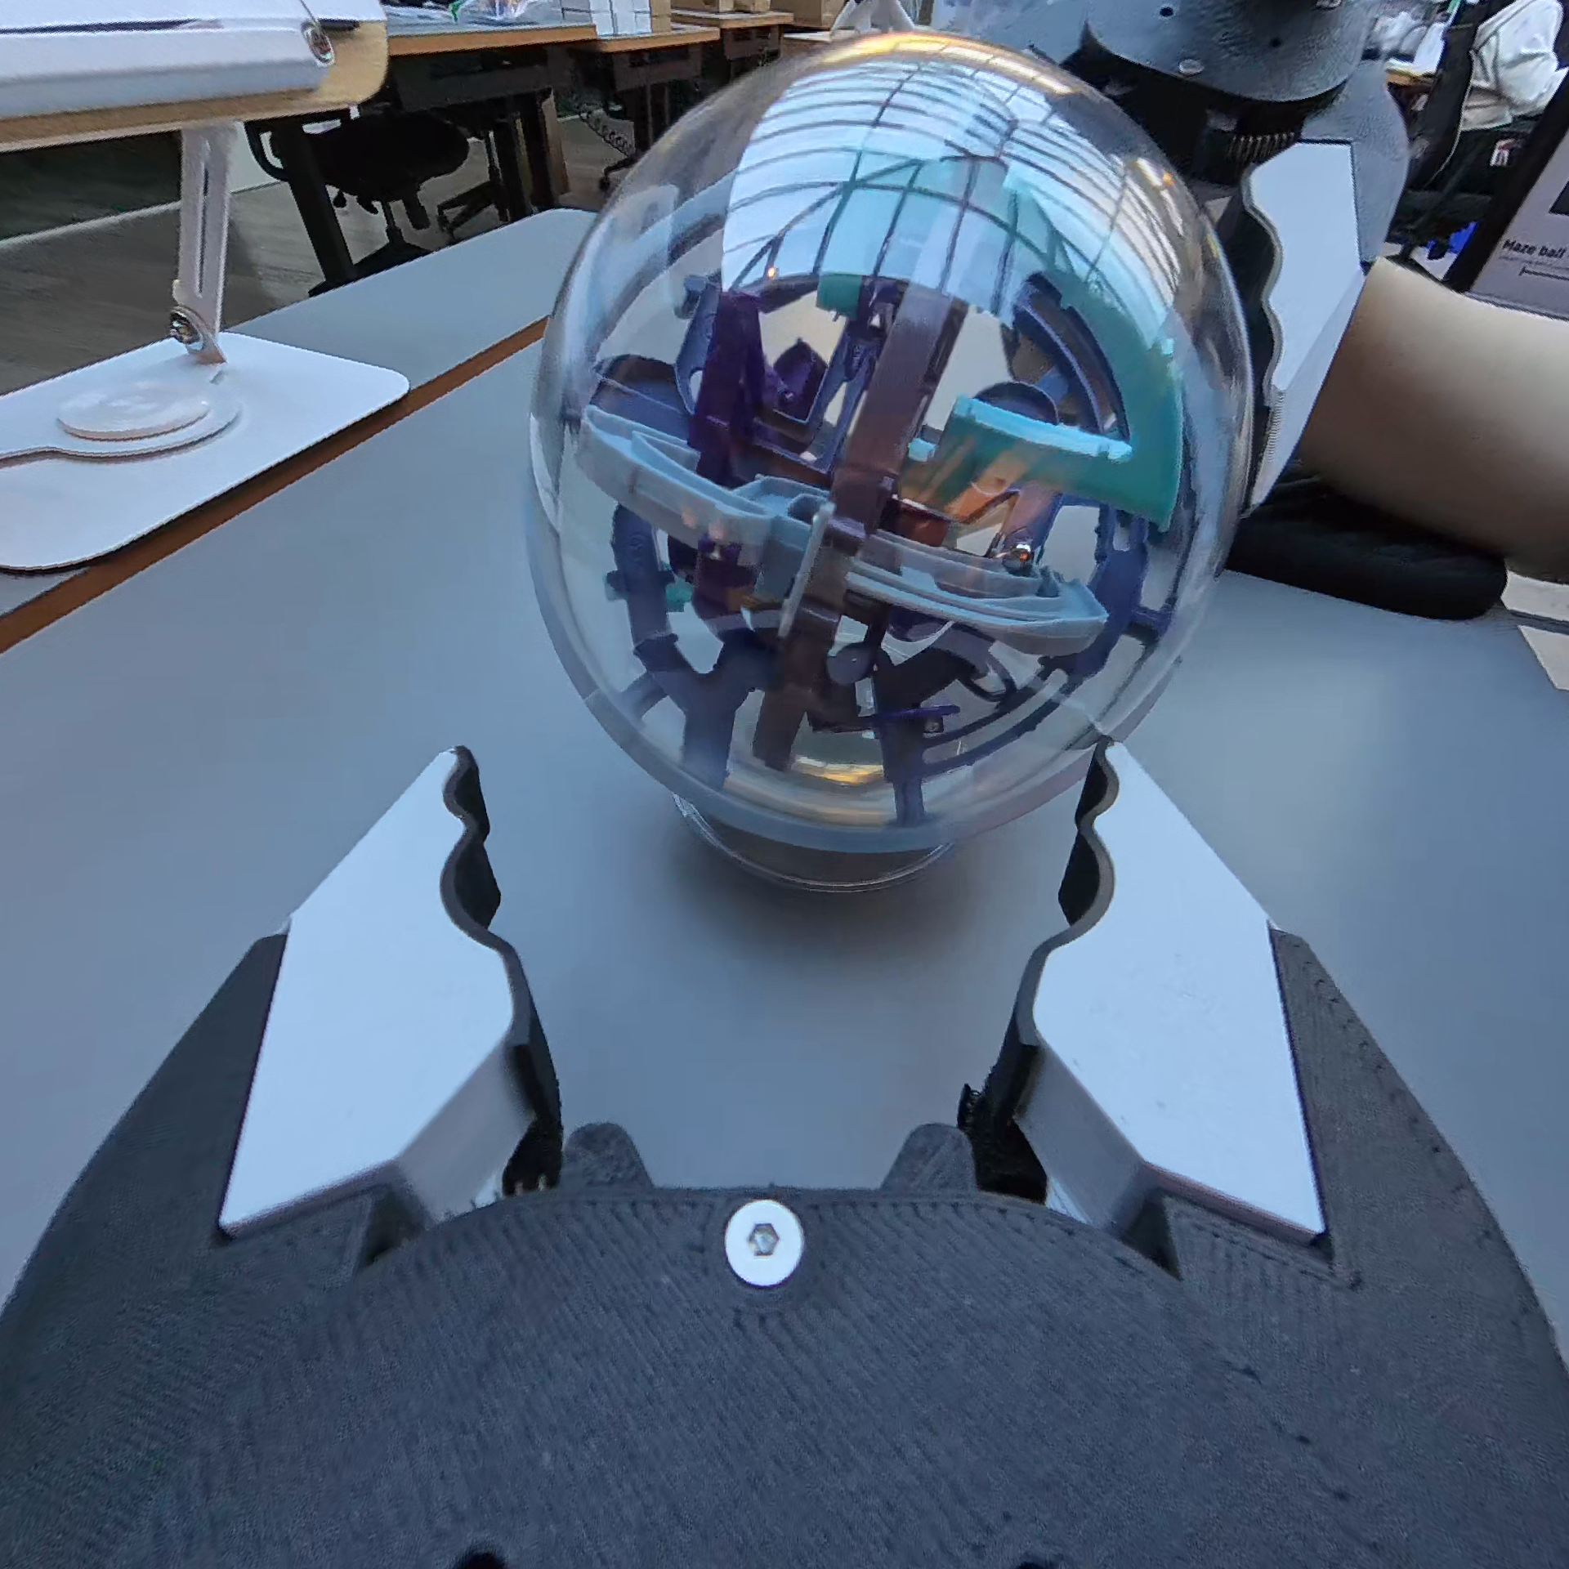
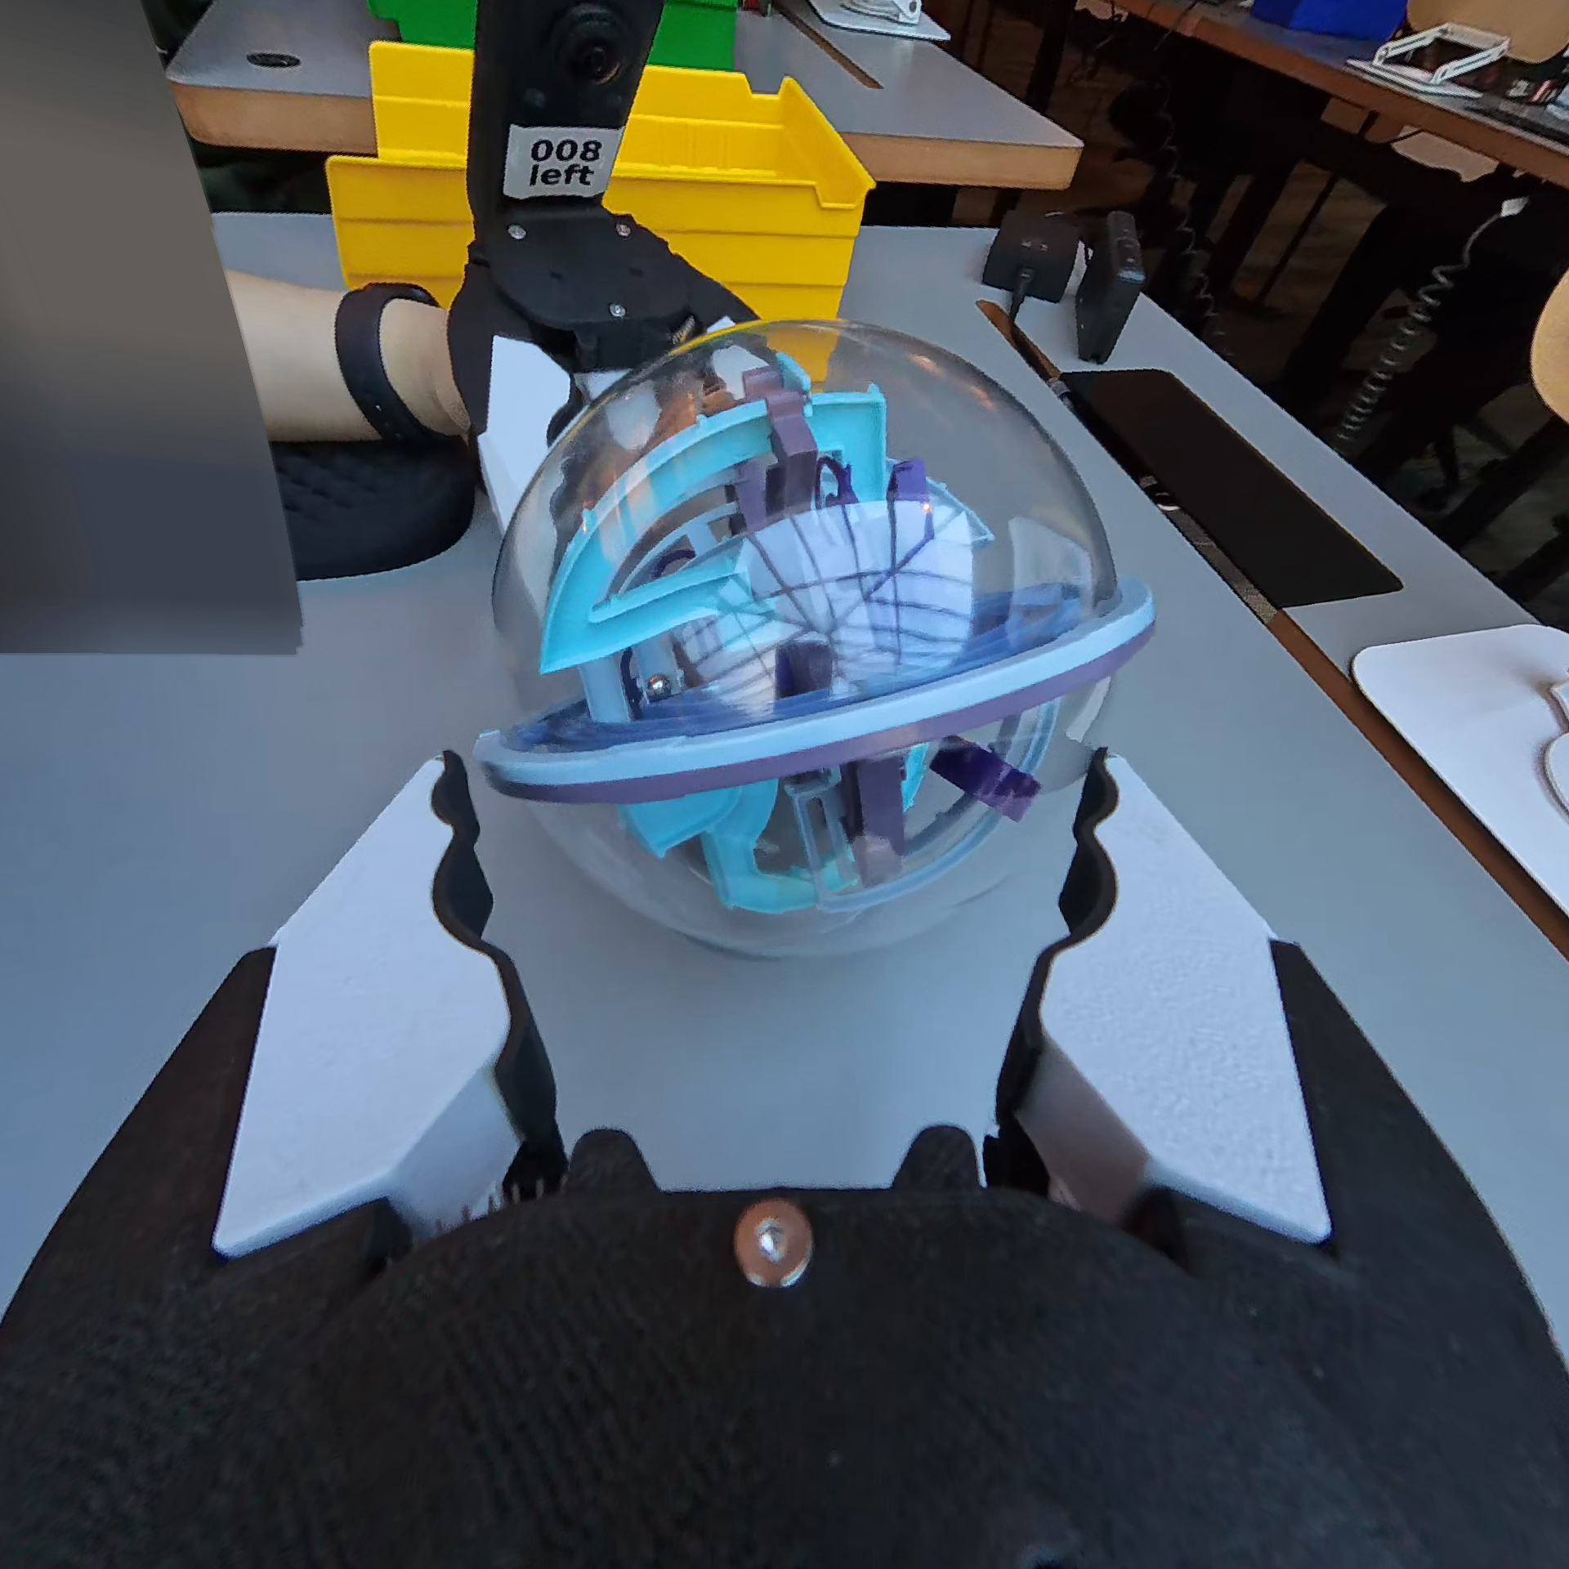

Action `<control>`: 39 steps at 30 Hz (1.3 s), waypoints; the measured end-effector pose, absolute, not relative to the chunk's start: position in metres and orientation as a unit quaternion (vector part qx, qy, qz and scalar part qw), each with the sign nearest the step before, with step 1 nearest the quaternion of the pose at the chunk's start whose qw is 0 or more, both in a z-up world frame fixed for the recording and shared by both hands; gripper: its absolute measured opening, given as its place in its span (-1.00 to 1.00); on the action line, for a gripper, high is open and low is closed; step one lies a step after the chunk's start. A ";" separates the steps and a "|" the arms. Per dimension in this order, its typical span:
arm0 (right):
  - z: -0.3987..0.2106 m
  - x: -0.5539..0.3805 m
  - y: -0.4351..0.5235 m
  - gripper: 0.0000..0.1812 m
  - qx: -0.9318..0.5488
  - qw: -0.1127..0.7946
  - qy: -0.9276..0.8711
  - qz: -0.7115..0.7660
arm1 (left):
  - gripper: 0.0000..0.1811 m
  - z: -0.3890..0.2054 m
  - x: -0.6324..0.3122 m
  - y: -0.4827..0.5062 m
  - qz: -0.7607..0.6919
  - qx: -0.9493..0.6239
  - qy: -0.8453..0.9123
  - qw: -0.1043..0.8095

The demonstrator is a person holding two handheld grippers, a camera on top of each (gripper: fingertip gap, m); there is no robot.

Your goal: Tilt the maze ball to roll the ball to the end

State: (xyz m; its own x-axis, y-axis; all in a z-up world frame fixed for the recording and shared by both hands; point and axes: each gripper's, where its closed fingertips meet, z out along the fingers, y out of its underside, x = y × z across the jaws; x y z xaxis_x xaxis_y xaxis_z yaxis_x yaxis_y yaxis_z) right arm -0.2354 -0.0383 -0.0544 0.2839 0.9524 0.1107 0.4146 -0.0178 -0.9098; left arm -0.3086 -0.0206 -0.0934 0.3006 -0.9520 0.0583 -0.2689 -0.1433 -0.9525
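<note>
The maze ball [image 1: 891, 475] is a clear sphere with teal, grey and purple tracks, resting on a clear ring stand [image 1: 815, 857] on the grey table [image 1: 255, 764]. A small steel ball [image 1: 1019, 553] sits on a grey track inside. My left gripper [image 1: 781, 764] is open, its fingertips at the sphere's lower sides. In the right wrist view the maze ball [image 2: 815, 645] is tilted, its equator band slanting, with the steel ball [image 2: 655, 684] at the left. My right gripper [image 2: 773, 764] is open around its near side. Whether the fingers touch the sphere is unclear.
The right gripper [image 1: 1299, 297] shows behind the sphere, the left gripper [image 2: 552, 280] opposite. A forearm [image 1: 1443, 407] rests on a black cushion [image 1: 1358, 560]. A white stand [image 1: 170, 407], yellow bins [image 2: 722, 195], a black pad [image 2: 1223, 484] and an adapter [image 2: 1031, 250] surround the table.
</note>
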 end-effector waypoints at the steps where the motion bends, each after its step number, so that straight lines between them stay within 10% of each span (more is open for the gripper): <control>1: -0.055 -0.234 -0.040 0.53 -0.654 0.464 -0.525 0.286 | 0.50 -0.093 -0.310 -0.019 -0.368 -0.661 0.461 0.464; 39: -0.053 -0.239 -0.030 0.49 -0.673 0.439 -0.494 0.334 | 0.48 -0.095 -0.285 -0.033 -0.377 -0.655 0.475 0.451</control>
